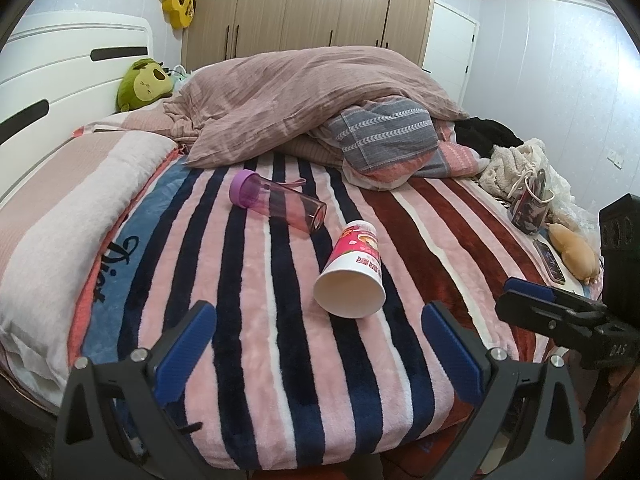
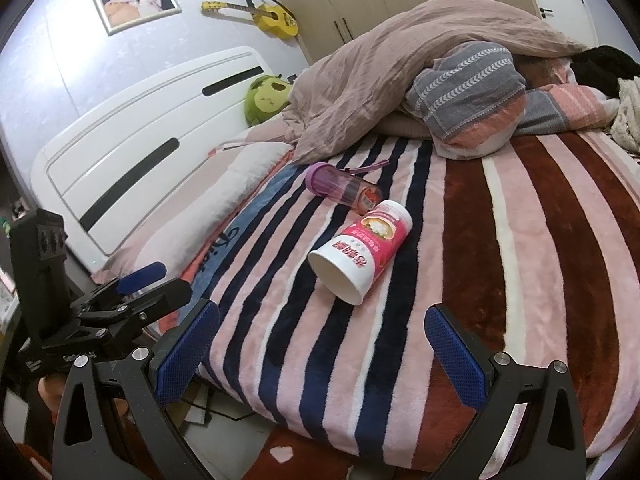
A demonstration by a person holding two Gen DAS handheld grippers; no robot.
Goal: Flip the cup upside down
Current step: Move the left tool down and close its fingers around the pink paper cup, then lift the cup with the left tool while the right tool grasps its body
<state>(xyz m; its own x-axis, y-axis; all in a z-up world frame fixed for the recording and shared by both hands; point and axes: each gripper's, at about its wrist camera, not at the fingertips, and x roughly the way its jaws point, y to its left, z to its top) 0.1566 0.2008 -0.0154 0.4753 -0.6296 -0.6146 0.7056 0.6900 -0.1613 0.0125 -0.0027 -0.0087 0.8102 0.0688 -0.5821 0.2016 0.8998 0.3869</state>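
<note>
A pink and white paper cup [image 1: 354, 268] lies on its side on the striped blanket, its open mouth toward me; it also shows in the right wrist view [image 2: 362, 250]. My left gripper [image 1: 320, 320] is open and empty, just short of the cup's mouth. My right gripper [image 2: 322, 320] is open and empty, near the bed's front edge, a little before the cup. The right gripper shows in the left wrist view [image 1: 520, 292] to the cup's right. The left gripper shows in the right wrist view [image 2: 160, 280] at the bed's left edge.
A purple-capped clear bottle [image 1: 276, 202] lies on its side just behind the cup. A heaped duvet [image 1: 304, 100] and pillows fill the back of the bed. A bag [image 1: 530, 204], a phone [image 1: 554, 266] and a soft toy [image 1: 574, 250] lie at the right edge. The white headboard [image 1: 48, 80] stands left.
</note>
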